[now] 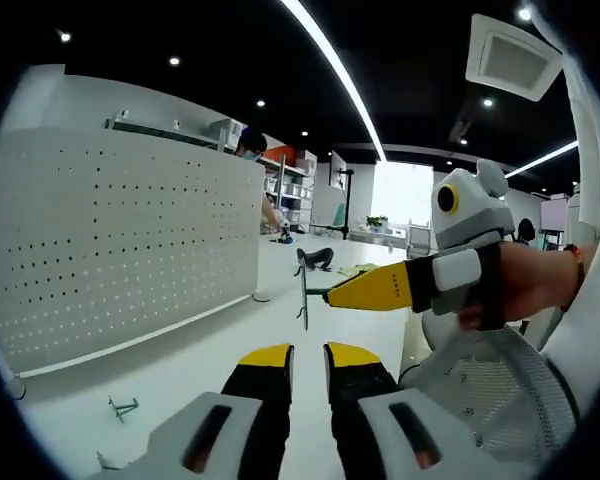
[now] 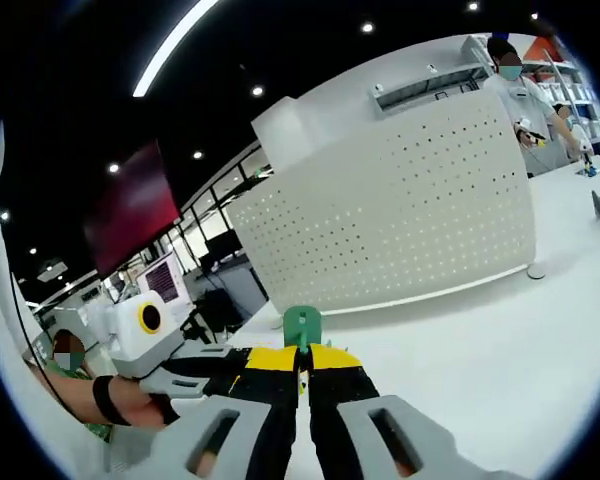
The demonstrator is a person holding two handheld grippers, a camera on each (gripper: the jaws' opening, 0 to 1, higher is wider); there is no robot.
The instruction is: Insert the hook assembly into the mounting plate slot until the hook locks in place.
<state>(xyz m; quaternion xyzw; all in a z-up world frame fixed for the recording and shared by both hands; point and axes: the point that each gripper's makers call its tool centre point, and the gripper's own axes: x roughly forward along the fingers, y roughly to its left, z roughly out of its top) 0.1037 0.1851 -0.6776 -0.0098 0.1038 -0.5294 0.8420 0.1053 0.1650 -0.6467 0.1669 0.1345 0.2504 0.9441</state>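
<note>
Green hook assembly (image 2: 302, 326) pinched in right tongs (image 2: 302, 372); left tongs (image 1: 308, 357) narrowly parted, empty, near perforated mounting plate (image 1: 120, 240).

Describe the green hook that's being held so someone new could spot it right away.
Start at the big white perforated panel standing on the white table. In front of it, the right gripper, with yellow-tipped fingers, holds the green hook in the air. Another small green piece lies flat on the table; this one is off it.
</note>
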